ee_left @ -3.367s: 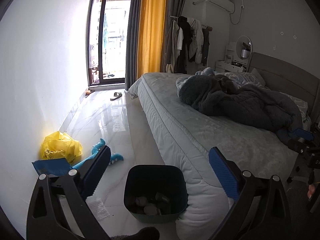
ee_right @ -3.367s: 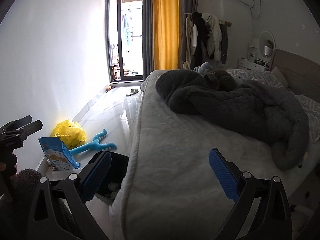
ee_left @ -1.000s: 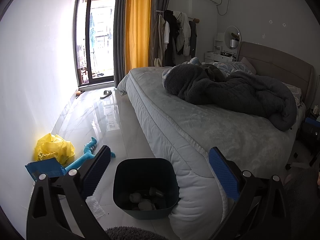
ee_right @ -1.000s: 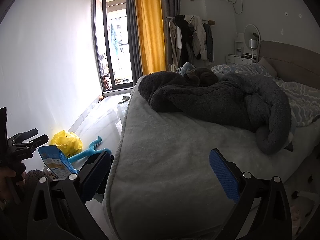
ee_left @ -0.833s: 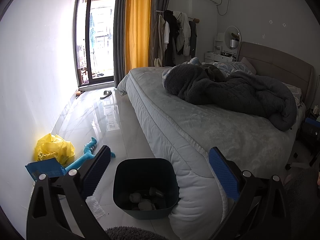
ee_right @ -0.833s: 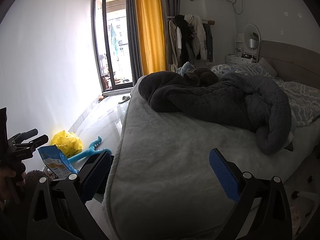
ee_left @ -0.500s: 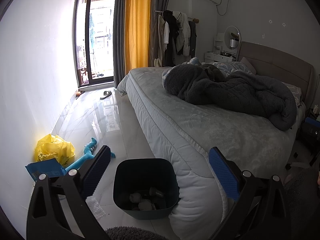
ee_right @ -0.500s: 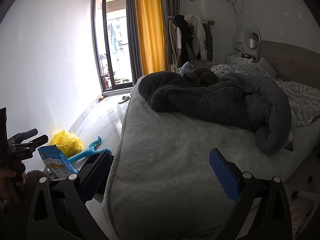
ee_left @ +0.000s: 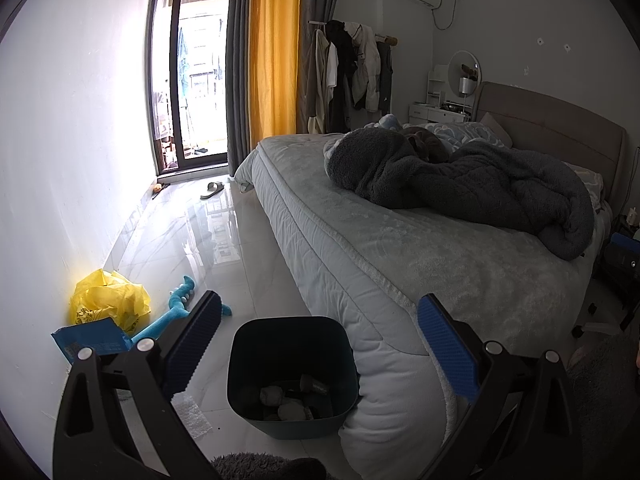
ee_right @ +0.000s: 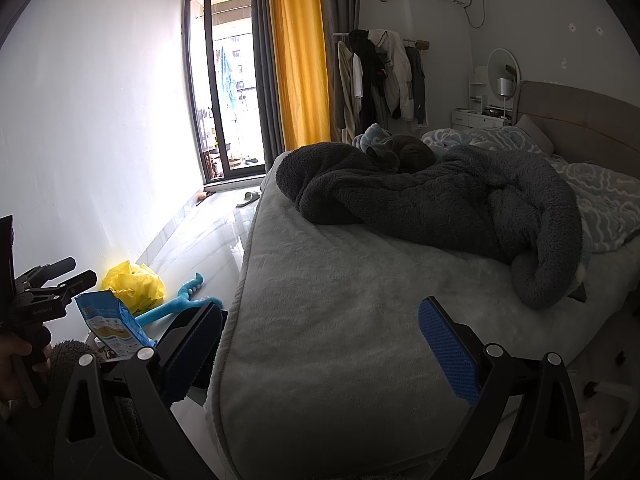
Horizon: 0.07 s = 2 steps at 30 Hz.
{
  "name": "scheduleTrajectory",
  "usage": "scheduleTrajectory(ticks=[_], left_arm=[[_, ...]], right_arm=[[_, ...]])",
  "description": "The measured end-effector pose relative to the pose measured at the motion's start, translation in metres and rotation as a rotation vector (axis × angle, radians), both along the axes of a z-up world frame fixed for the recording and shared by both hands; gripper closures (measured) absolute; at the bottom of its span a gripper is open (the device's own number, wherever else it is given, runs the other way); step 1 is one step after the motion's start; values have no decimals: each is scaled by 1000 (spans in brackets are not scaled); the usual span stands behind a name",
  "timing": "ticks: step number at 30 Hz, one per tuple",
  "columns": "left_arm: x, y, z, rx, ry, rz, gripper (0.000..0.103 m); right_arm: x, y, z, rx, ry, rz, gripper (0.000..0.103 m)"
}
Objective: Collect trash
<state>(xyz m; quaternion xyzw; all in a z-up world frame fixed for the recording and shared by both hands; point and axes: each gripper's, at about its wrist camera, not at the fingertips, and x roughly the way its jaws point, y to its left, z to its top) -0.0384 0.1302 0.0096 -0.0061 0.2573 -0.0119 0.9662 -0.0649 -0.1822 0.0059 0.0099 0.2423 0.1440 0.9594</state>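
Note:
A dark bin [ee_left: 292,376] stands on the floor at the bed's corner, with crumpled scraps [ee_left: 288,398] in its bottom. My left gripper [ee_left: 320,346] hangs open above and just short of it, nothing between its blue pads. A blue snack bag [ee_left: 92,338] and a crumpled yellow plastic bag [ee_left: 110,304] lie by the left wall. A clear plastic scrap [ee_left: 192,416] lies on the tiles near the bin. My right gripper [ee_right: 324,354] is open over the bed's foot, empty. From there the snack bag [ee_right: 112,324] and yellow bag [ee_right: 134,282] show at the left.
A grey bed [ee_left: 400,248] with a dark fleece blanket [ee_left: 460,184] fills the right. A blue toy [ee_left: 176,312] lies on the glossy tiles beside the bags. A slipper [ee_left: 212,190] sits near the balcony door. A hand holds the left gripper's handle [ee_right: 36,312] at the left edge.
Since 3.4 s ago both grippers pulled back and rose slightly, widening the view. Over the last second nothing has visibly moved.

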Motion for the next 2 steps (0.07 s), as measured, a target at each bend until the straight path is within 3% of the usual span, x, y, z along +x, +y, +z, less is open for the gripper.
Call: scheduleTrajectory(ticks=[2], left_arm=[[0, 0, 0, 0, 0, 0, 3]], right_arm=[[0, 0, 0, 0, 0, 0, 4]])
